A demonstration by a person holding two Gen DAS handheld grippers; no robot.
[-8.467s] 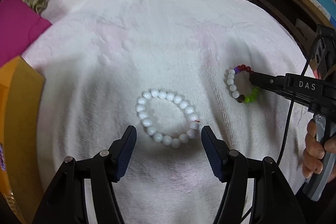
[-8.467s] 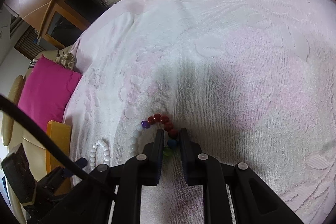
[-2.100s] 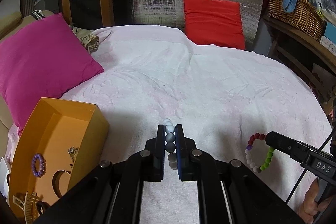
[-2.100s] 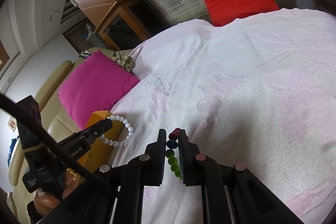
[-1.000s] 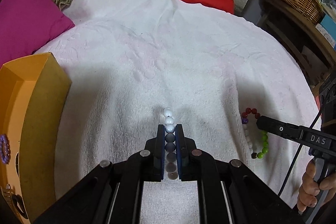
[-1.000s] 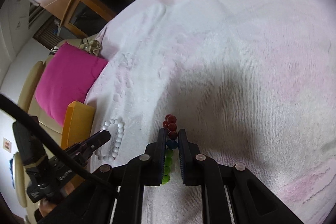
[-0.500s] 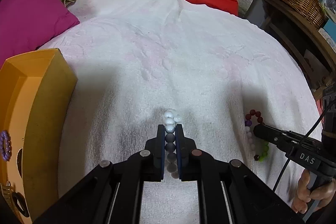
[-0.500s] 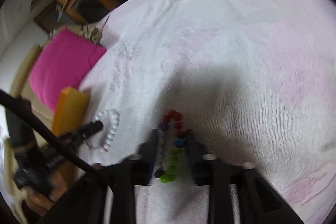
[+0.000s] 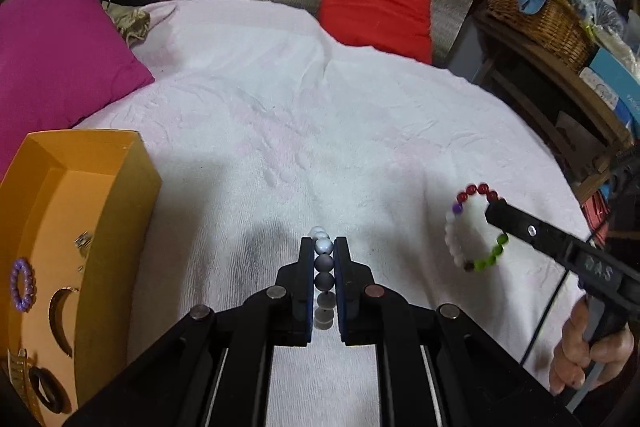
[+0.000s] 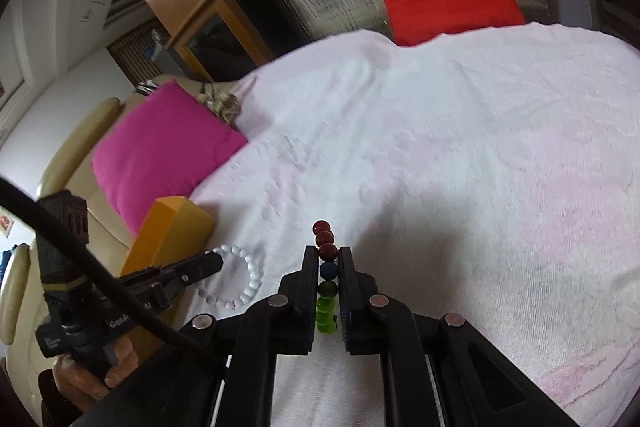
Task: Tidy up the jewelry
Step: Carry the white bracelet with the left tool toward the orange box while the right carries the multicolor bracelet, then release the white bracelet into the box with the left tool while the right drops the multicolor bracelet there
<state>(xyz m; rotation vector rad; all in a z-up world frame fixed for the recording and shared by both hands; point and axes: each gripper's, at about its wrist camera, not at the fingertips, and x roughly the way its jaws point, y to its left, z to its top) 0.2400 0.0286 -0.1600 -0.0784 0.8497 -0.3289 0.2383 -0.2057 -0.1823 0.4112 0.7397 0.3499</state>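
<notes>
My left gripper (image 9: 323, 247) is shut on a white bead bracelet (image 9: 323, 263), held edge-on above the white towel; the bracelet also shows hanging from it in the right wrist view (image 10: 244, 281). My right gripper (image 10: 328, 257) is shut on a multicoloured bead bracelet (image 10: 327, 267) of red, blue, green and white beads, lifted off the towel; it also shows in the left wrist view (image 9: 474, 227). An open orange box (image 9: 120, 183) at the left holds a purple bead bracelet (image 9: 22, 283) and other jewelry.
A white towel (image 9: 320, 131) covers the surface. A magenta pillow (image 9: 52, 59) lies at the far left, a red cushion (image 9: 376, 7) at the back, a wicker basket (image 9: 536, 11) on a shelf at the right.
Both grippers have risen and tilted up, each lifting its bracelet off the towel. The right gripper, loosened half a second ago, is closed on the multicoloured bracelet again.
</notes>
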